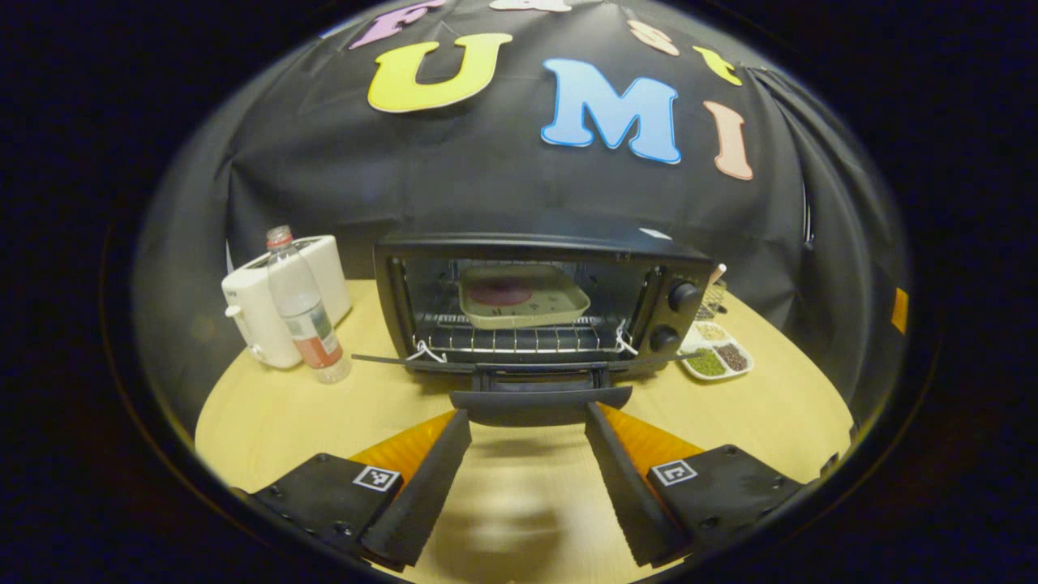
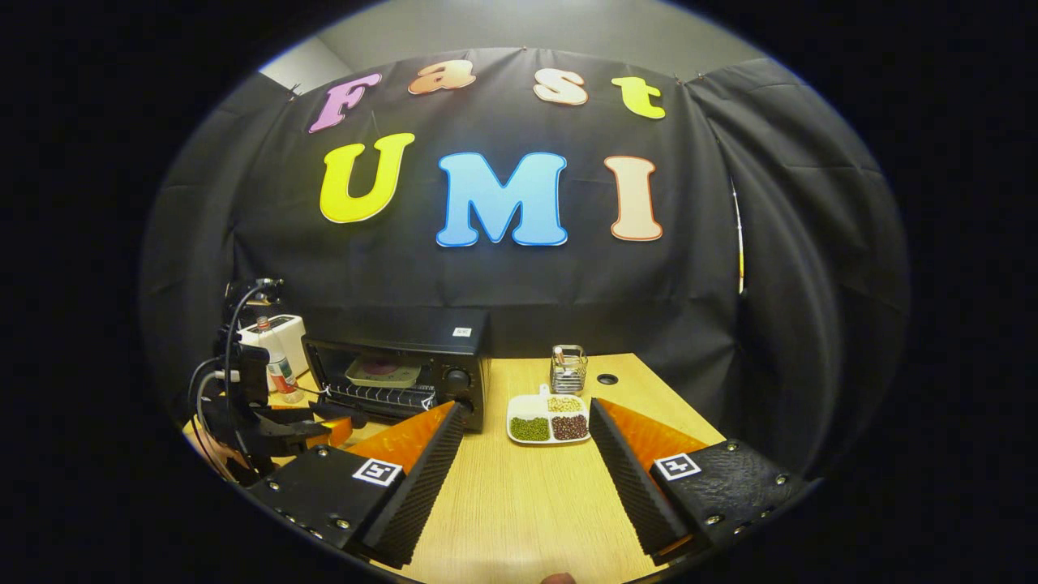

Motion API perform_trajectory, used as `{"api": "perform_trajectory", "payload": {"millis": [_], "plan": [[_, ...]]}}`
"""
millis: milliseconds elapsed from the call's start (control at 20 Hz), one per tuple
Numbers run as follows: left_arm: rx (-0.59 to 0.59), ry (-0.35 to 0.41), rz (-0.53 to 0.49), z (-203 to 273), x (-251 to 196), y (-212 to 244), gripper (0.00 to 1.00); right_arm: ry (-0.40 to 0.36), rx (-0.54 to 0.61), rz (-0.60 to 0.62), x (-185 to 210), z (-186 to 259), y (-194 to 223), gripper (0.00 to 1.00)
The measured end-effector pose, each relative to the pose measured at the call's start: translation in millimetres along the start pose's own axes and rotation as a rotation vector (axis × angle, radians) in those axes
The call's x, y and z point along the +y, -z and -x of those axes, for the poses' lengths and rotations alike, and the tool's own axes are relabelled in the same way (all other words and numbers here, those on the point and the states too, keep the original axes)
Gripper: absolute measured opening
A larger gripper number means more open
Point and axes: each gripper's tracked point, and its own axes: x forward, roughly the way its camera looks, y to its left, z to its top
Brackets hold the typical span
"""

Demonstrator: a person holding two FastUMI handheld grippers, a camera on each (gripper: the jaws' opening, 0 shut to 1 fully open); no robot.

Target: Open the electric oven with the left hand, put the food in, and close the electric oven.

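A black cloth wall is hung behind the table and is draped in folds around the right side. Above the cloth, a plain grey room wall is seen in the right gripper view. A pale wooden table with a fine grain is set in front of the cloth. A small round hole is cut into the tabletop near its back edge.

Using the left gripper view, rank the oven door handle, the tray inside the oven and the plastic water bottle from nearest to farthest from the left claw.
1. Black oven door handle, right between the left claw's fingertips.
2. Clear plastic water bottle, standing left of the oven.
3. Beige rectangular tray, on the rack inside the oven.
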Motion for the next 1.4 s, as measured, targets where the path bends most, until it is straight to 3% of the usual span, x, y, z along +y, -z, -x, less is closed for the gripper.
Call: {"api": "perform_trajectory", "payload": {"millis": [100,150,200,400,700,750,800,1150,1400], "plan": [[-0.035,0.004,-0.031,-5.0,0.0,-18.0,1.00,0.000,-0.002,-0.005,1.1,-0.4,1.2,0.98],[-0.056,0.010,-0.035,-7.9,0.0,-27.9,0.97,0.002,-0.004,-0.005,0.5,-0.1,0.5,0.98],[-0.070,0.022,-0.024,-10.3,-0.7,-37.2,1.00,0.004,-0.006,-0.003,0.3,-0.8,-0.6,0.98],[-0.172,0.046,0.048,4.9,1.7,-86.8,0.97,-0.015,-0.053,-0.022,1.0,-2.6,-22.1,0.98],[-0.340,0.010,0.077,107.7,-10.0,-141.9,1.00,-0.098,-0.138,-0.055,-21.7,25.6,-54.6,0.97],[-0.362,-0.007,0.079,127.8,-11.5,-145.6,0.96,-0.109,-0.148,-0.054,-28.7,32.1,-56.9,0.97],[-0.381,-0.018,0.084,148.4,-16.3,-147.0,1.00,-0.120,-0.160,-0.054,-35.2,39.9,-60.4,0.97],[-0.503,-0.138,0.067,288.8,-24.6,-137.1,1.00,-0.210,-0.208,-0.054,-62.3,82.5,-64.3,0.97],[-0.567,-0.156,0.053,351.7,-34.0,-129.0,1.00,-0.224,-0.248,-0.071,-57.0,105.1,-72.3,0.97]]}}
